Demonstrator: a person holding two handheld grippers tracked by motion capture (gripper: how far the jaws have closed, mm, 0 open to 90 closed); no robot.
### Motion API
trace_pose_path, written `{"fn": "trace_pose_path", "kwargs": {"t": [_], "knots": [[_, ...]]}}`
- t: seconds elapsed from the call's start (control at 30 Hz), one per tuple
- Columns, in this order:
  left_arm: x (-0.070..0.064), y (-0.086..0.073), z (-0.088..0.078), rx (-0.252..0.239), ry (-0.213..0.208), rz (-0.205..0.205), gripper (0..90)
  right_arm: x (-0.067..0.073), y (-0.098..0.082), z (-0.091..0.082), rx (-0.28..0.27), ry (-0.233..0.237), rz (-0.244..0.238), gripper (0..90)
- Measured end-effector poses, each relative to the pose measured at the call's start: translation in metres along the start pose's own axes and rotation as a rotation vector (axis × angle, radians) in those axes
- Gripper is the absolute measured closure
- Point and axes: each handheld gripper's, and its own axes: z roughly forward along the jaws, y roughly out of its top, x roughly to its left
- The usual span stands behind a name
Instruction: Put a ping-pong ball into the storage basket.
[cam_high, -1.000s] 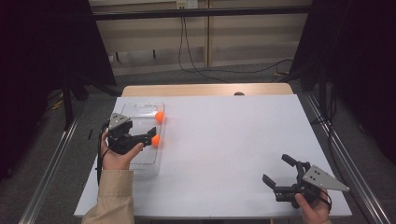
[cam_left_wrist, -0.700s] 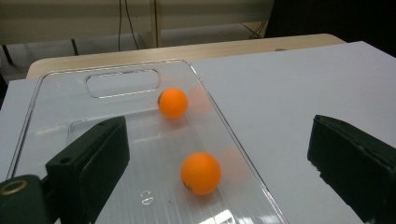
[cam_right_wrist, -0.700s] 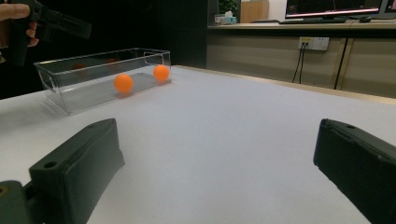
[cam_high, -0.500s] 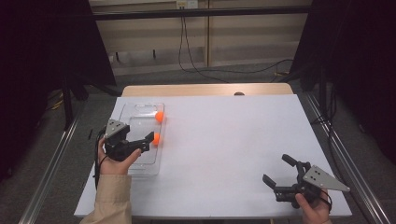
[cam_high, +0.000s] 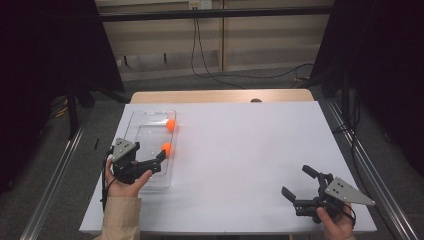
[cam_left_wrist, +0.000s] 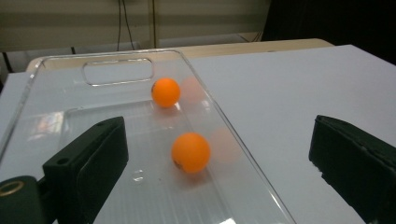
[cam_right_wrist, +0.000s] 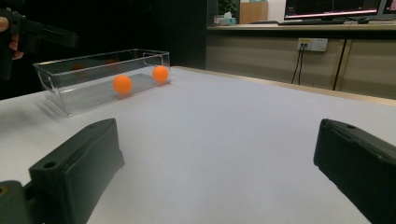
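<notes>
A clear plastic bin (cam_high: 145, 172) lies at the table's left, with a handle slot at its far end (cam_left_wrist: 117, 71). Two orange balls rest inside against its right wall: the near ball (cam_high: 166, 148) (cam_left_wrist: 190, 152) (cam_right_wrist: 122, 84) and the far ball (cam_high: 170, 125) (cam_left_wrist: 166, 92) (cam_right_wrist: 160, 73). My left gripper (cam_high: 157, 163) (cam_left_wrist: 219, 140) is open over the bin's near half, a little short of the near ball, holding nothing. My right gripper (cam_high: 299, 181) (cam_right_wrist: 219, 140) stands open above the bare table at the front right, far from the bin.
The white table top (cam_high: 250, 145) stretches wide between the bin and my right gripper. A wooden strip (cam_high: 220, 96) runs along the far edge. Metal rails (cam_high: 360, 155) and dark curtains flank the table, and cables lie on the floor behind it.
My left gripper has drawn back toward the person, away from the near ball. Both balls stay in the bin. The right gripper has not moved.
</notes>
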Motion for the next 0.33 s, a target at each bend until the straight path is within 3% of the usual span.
{"fn": "trace_pose_path", "kwargs": {"t": [0.2,0.33], "knots": [[-0.001,-0.013,-0.006,-0.035,0.023,0.014,4.4,0.0,0.0,0.0,0.0,0.0,-0.004,0.2],[-0.003,-0.021,-0.009,-0.053,0.012,0.032,4.0,0.0,0.0,0.0,0.0,0.0,-0.002,0.2]]}}
